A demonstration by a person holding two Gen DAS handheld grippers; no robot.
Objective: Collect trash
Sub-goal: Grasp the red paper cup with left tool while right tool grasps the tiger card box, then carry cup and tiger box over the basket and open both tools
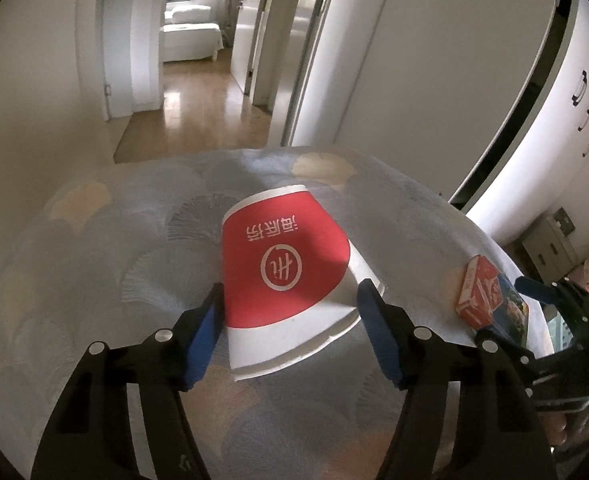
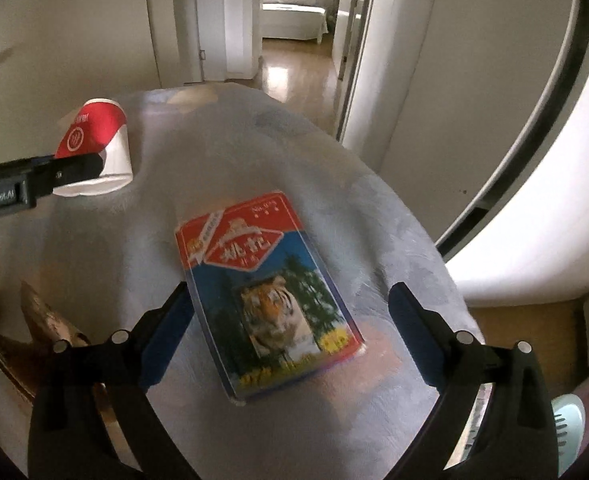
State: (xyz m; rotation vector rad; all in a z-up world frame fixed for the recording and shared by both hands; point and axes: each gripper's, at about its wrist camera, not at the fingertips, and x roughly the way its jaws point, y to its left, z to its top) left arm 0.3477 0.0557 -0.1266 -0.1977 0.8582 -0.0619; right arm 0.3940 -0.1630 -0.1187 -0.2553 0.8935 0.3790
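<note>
A crushed red and white paper cup (image 1: 284, 276) lies on its side on the round table. My left gripper (image 1: 290, 300) is open around the cup's wide end, its blue pads (image 1: 204, 328) on either side, the left pad touching or nearly touching. The cup also shows in the right wrist view (image 2: 94, 144) with the left gripper's finger (image 2: 74, 168) in front. A flat card box with a tiger picture (image 2: 270, 292) lies on the table. My right gripper (image 2: 290, 304) is open astride it, the left pad close to its edge. The box shows in the left wrist view (image 1: 480, 296).
The table wears a pale blue patterned cloth (image 1: 114, 248). A wooden chair back (image 2: 50, 332) stands at its left edge. Beyond are a hallway with wood floor (image 1: 198, 112), white doors and a white cabinet (image 1: 554, 120).
</note>
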